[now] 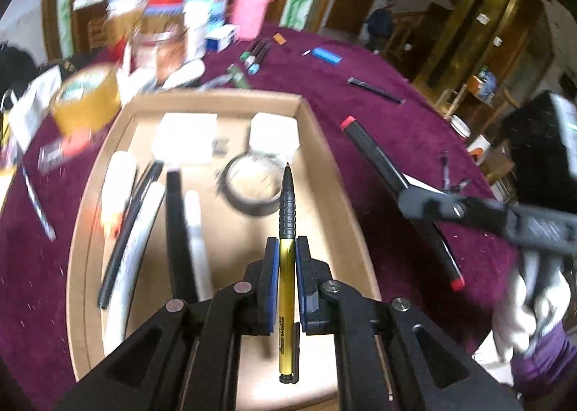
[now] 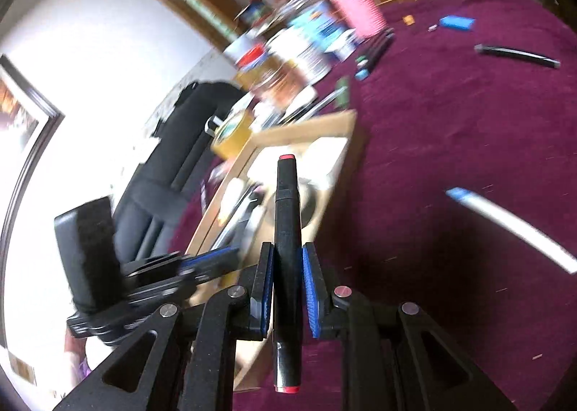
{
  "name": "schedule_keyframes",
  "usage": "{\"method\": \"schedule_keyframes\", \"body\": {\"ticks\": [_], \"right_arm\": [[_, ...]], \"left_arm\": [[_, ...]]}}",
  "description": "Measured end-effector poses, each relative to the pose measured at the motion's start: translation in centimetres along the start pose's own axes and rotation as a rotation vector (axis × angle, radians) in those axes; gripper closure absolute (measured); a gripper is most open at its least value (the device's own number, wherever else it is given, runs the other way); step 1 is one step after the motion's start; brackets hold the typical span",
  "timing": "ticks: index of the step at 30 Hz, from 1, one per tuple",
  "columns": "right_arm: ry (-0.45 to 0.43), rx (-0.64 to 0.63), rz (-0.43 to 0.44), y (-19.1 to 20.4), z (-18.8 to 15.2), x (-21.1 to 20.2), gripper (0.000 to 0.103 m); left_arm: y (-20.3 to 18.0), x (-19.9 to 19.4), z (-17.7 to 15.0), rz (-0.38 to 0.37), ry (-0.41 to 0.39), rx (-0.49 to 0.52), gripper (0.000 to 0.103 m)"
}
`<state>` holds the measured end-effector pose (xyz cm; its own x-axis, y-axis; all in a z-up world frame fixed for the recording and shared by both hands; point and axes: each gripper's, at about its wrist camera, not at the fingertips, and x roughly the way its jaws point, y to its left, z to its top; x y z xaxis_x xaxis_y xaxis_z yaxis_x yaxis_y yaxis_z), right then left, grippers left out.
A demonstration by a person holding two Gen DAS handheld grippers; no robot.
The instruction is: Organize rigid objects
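My left gripper (image 1: 287, 248) is shut on a yellow pen with a black grip (image 1: 286, 230), held above the cardboard tray (image 1: 324, 144). The tray holds white boxes, a tape roll (image 1: 252, 187), several pens and markers. My right gripper (image 2: 286, 256) is shut on a black marker with red caps (image 2: 286, 230), held above the purple tablecloth next to the tray (image 2: 324, 122). The right gripper and its marker (image 1: 382, 165) also show in the left wrist view, to the right of the tray.
A purple cloth (image 1: 414, 122) covers the table. Beyond the tray lie markers (image 1: 258, 53), a blue object (image 1: 326, 55), a black stick (image 1: 375, 90), a pink container (image 1: 250, 10), a yellow tape roll (image 1: 86, 97) and blurred clutter. A white stick (image 2: 512, 227) lies right.
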<state>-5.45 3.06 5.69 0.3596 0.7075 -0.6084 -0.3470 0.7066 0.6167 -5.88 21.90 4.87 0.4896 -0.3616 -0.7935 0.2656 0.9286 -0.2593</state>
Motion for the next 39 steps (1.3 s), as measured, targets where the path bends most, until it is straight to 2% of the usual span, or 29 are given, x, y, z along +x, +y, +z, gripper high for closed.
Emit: {"method": "schedule_keyframes", "body": {"ticks": [6,12,16,17,20,23,26,32,37,39], "right_arm": [[0.065,-0.051,-0.042,3.0,-0.9,3.5,0.086],[0.108,-0.092,-0.139,4.0,-1.7,5.8,0.086],[0.121,-0.104,-0.196,4.4,-1.9,6.8,0.086],[0.124,-0.105,-0.209,4.4,-1.9,7.0,0.086],[0.127,-0.097,-0.233,4.2,-1.9,7.5,0.086],[0.124,-0.107,-0.26,4.6,-1.8,7.9,0.086],[0.12,-0.124,-0.298,5.1,-2.1,8.1,0.085],[0.07,-0.205,-0.324,6.6,-2.8,7.6,0.053],[-0.019,-0.266,-0.362,7.6,-3.4,5.6,0.043],[-0.071,-0.299,-0.396,8.0,-3.7,4.5,0.035]], "left_arm": [[2.4,2.1,-0.5,0.044,0.051,-0.092,0.095],[3.3,1.4,-0.6,0.073,0.018,-0.133,0.093],[3.2,-0.5,-1.0,0.073,-0.039,-0.144,0.071],[3.1,-1.6,-1.2,0.095,-0.068,-0.144,0.067],[3.1,-4.0,-1.6,0.08,-0.137,-0.155,0.052],[3.0,-6.8,-2.6,0.098,-0.218,-0.163,0.045],[2.5,-8.4,-3.5,0.099,-0.262,-0.159,0.036],[1.4,-10.0,-4.7,0.131,-0.317,-0.137,0.029],[0.6,-11.9,-5.8,0.205,-0.402,-0.117,0.025],[0.2,-12.5,-6.2,0.24,-0.433,-0.102,0.023]]}}
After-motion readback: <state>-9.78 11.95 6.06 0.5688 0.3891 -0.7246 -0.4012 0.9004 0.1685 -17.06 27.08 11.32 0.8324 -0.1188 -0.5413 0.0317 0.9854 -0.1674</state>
